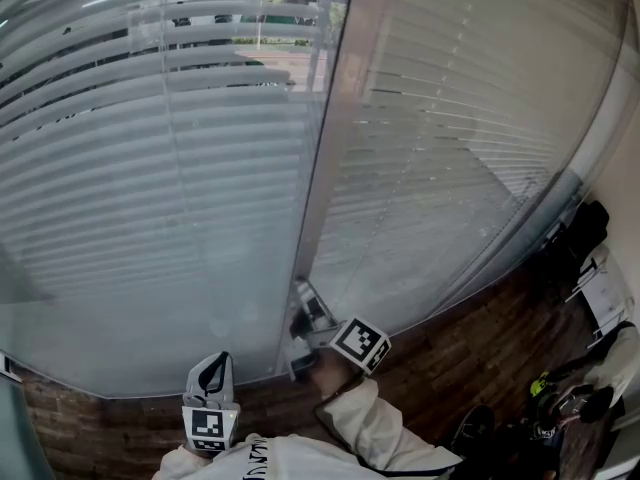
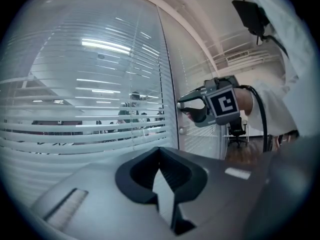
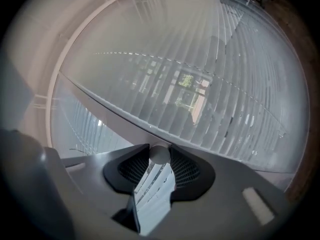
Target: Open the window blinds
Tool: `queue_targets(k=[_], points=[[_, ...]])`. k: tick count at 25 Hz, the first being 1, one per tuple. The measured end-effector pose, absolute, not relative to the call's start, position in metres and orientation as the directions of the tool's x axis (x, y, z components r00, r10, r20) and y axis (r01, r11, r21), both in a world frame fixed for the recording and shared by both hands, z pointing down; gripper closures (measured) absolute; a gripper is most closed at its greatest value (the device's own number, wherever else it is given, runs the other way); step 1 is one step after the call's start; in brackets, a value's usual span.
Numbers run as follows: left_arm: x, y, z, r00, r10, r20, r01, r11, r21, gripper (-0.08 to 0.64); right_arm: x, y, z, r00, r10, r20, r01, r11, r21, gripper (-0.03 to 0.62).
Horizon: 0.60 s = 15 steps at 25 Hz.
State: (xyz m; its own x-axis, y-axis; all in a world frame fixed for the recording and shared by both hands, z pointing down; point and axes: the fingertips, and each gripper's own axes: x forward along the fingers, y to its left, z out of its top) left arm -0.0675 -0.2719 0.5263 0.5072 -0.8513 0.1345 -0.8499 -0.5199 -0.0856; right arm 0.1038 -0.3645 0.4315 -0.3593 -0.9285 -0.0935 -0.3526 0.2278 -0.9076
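Observation:
The blinds sit behind glass in two panes either side of a pale upright frame. Their slats are tilted part way, and I see through the gaps near the top. My right gripper is at the frame low down, rolled on its side. In the right gripper view its jaws hold a small round white knob at their tips, pads against both its sides. My left gripper hangs back from the left pane, its fingers together with nothing in them, and it sees the right gripper at the frame.
Dark wooden floor runs along the foot of the glass. Bags and gear lie on the floor at the right. An office chair stands behind the right pane. A second small round knob shows lower on the frame.

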Motion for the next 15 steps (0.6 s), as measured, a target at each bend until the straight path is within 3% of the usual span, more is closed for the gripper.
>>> queue_targets(k=[4,8,15], points=[[-0.07,-0.271,0.525,0.505,-0.853,0.133,-0.851,-0.518,-0.087,0.56,0.102,-0.361,0.422,-0.388,-0.916,-0.105,-0.425,0.279,-0.861,0.415],[-0.07,-0.27,0.525,0.506,-0.852,0.133,-0.851,-0.518,-0.086,0.56,0.103,-0.356,0.418,-0.409,-0.91,-0.076,-0.552,0.312,-0.773,0.405],[-0.066,-0.269,0.525,0.519,-0.844,0.133,-0.842,-0.532,-0.09,0.56,0.096,-0.348,0.408,-0.415,-0.91,0.02,-0.837,0.373,-0.399,0.407]])
